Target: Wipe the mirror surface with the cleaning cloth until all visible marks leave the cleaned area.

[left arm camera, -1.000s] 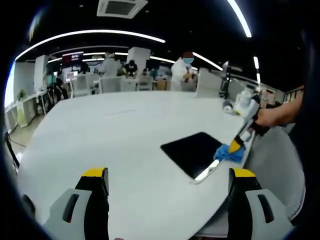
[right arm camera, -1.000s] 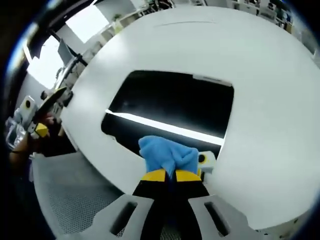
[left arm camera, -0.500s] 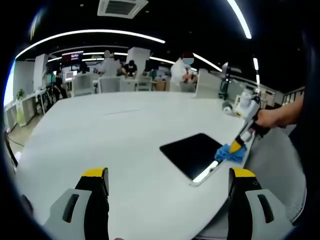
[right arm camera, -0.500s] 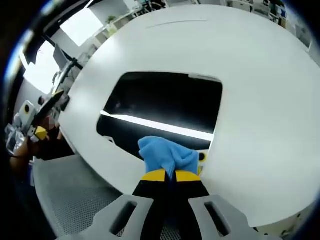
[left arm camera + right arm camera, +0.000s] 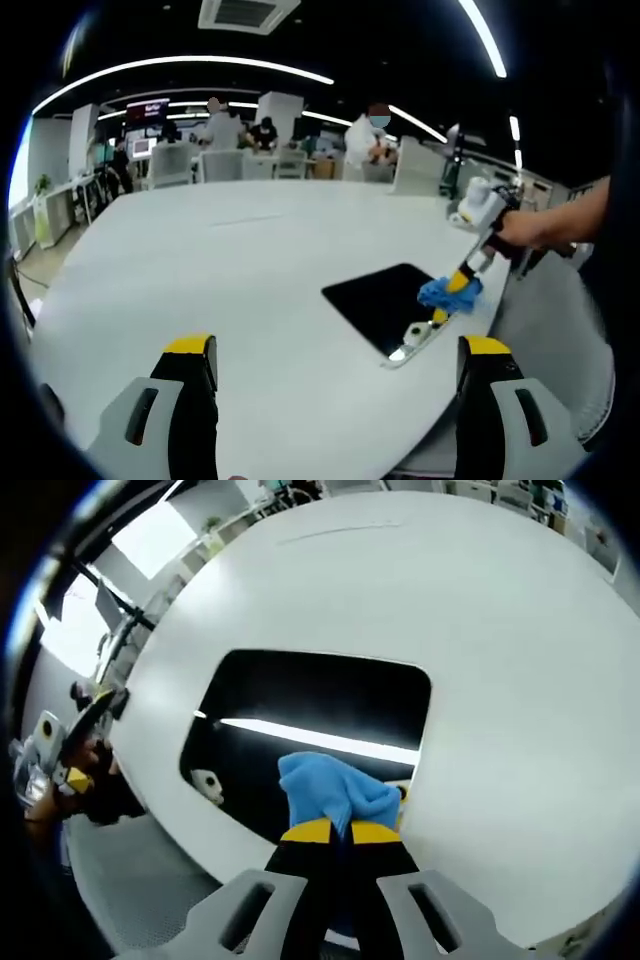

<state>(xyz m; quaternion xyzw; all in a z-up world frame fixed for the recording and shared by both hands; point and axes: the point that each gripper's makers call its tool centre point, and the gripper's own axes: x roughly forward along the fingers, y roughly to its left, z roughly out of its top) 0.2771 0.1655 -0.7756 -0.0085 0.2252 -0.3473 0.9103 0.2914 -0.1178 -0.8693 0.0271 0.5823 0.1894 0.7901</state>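
Bright overhead strips, fisheye-warped edges

Left gripper [image 5: 335, 385]: jaws spread wide apart with nothing between the yellow-tipped ends, held level and pointing forward. Right gripper [image 5: 332, 832]: jaws pressed together on the blue cleaning cloth [image 5: 330, 790], tilted downward. In the left gripper view, the right gripper [image 5: 452, 290] enters from the right, angled steeply down with its yellow tips low, and is carried by the person's hand [image 5: 520, 232], whose bare forearm extends toward the right edge.

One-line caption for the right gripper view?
Right gripper presses a blue cloth onto the mirror on a white table.
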